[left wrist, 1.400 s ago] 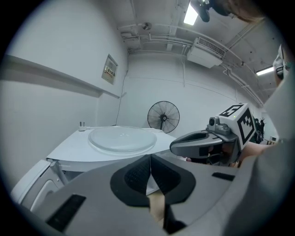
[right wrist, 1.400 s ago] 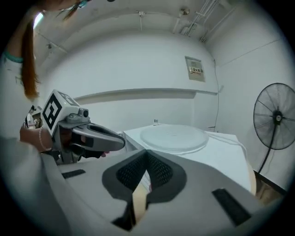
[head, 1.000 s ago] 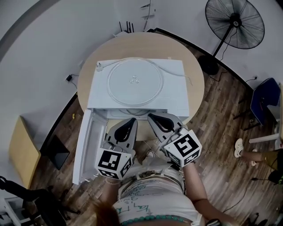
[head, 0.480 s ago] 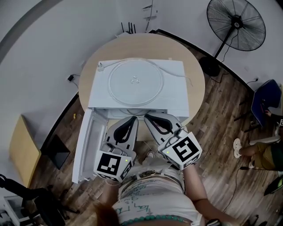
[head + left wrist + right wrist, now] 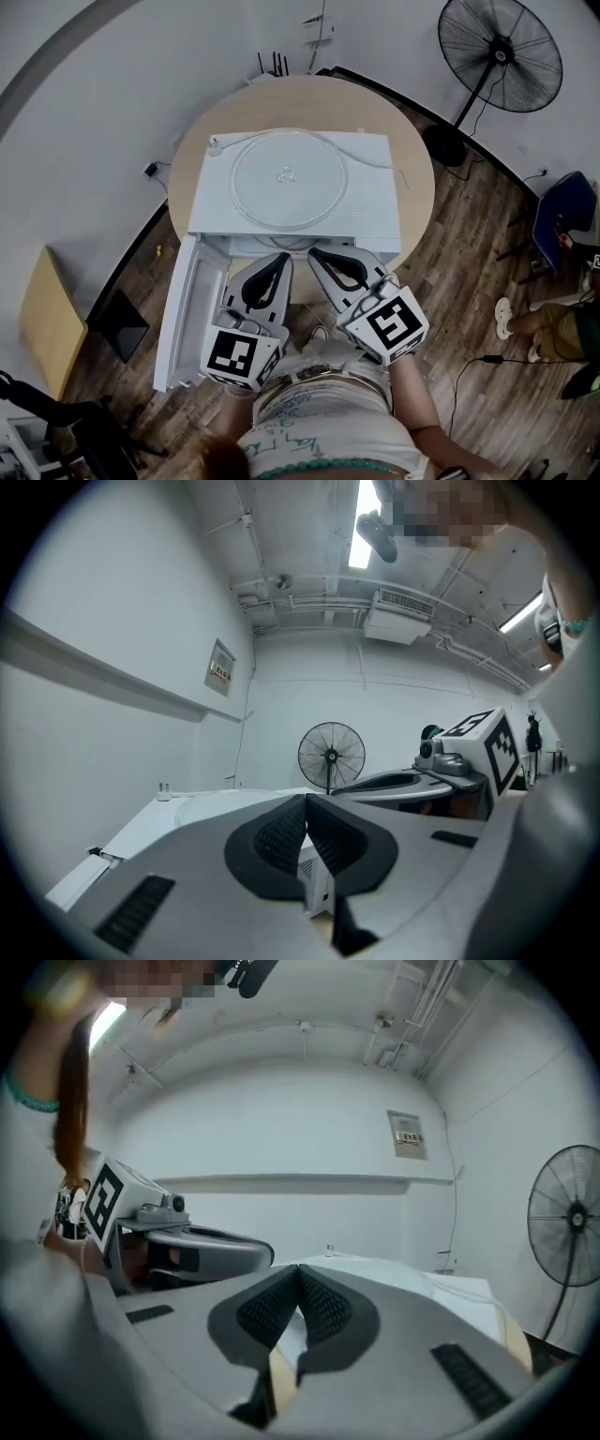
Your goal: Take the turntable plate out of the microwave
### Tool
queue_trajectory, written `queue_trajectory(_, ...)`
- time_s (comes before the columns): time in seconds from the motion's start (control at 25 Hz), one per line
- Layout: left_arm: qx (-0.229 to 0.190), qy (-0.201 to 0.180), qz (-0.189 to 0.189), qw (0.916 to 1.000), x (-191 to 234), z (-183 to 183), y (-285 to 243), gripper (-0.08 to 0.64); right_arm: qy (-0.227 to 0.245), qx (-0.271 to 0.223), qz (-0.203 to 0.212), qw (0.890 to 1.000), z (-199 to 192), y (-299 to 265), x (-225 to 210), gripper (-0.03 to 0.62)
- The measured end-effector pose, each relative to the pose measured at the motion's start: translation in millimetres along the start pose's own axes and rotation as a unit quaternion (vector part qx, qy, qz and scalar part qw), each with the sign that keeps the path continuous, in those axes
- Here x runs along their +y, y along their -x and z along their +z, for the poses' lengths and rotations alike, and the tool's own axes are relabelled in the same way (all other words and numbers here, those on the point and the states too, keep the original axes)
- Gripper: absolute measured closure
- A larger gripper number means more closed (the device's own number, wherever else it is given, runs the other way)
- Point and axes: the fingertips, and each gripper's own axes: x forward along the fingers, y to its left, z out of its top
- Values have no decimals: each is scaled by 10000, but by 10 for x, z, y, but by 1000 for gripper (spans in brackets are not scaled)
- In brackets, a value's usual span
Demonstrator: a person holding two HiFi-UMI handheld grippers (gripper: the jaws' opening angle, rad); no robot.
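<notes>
Step in hand: removal judged already done, both tools idle in front of the oven. Turntable plate [image 5: 289,178]: clear glass disc, flat on the roof of the white microwave [image 5: 370,202], upper centre of the head view, outside the cavity and touched by neither tool. Microwave: on a round wooden surface [image 5: 417,202], door [image 5: 183,309] swung wide open toward lower left. Left tongs [image 5: 279,260] and right tongs [image 5: 316,253]: side by side at lower centre, just below the microwave's front edge, tips toward the opening, both closed pad to pad and clamped on nothing (borne out in each gripper view: dark ribbed pads together, only background beyond). Next move, as a judgement: nothing further owed to the plate, unless a transfer down to the surface; otherwise probably a nudge on the open door with closed tips, slow and well clear of the loose glass above. Hidden or hard to make out: cavity opening [image 5: 272,244] cut to a thin sliver under the roof's front edge, contents not discernible; plate rim faint against the white top; thin white cord [image 5: 375,159] across the roof at upper right, partly lost in the glare; plate barely traceable in either gripper view; standing fan [image 5: 500,54] at upper right, well apart.
</notes>
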Motion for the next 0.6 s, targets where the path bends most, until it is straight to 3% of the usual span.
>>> queue_trajectory(0.6, 59, 7, -15, 10000, -13, -8, 4, 546, -2, 98, -67, 9999, 23, 35, -47, 601)
